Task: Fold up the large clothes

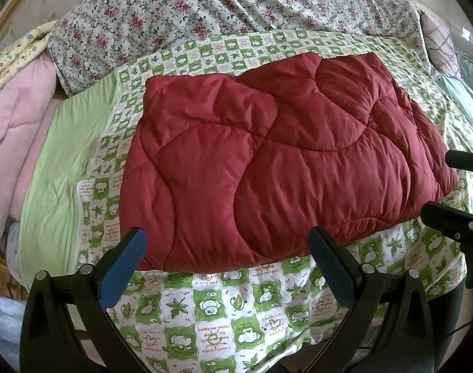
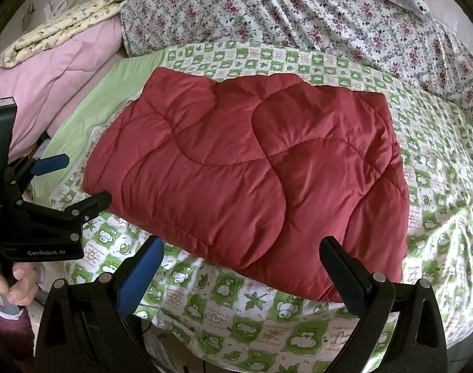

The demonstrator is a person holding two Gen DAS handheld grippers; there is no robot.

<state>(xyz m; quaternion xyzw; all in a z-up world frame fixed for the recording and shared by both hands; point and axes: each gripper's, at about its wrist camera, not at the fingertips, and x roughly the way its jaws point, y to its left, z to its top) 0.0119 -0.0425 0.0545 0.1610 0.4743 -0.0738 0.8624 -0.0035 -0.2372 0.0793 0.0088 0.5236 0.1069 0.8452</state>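
Observation:
A dark red quilted padded garment (image 1: 267, 161) lies folded into a thick rectangle on a green-and-white patterned sheet (image 1: 205, 310); it also shows in the right wrist view (image 2: 245, 171). My left gripper (image 1: 227, 242) is open and empty, held just before the garment's near edge; it also shows at the left of the right wrist view (image 2: 81, 180). My right gripper (image 2: 242, 251) is open and empty at the garment's near right edge; part of it shows at the right edge of the left wrist view (image 1: 454, 186).
A floral quilt (image 1: 220, 9) lies bunched behind the sheet (image 2: 329, 25). Pink bedding (image 1: 15, 143) and a yellow patterned cloth (image 2: 65, 21) are stacked at the left. A plain green strip (image 1: 59, 168) borders the sheet's left side.

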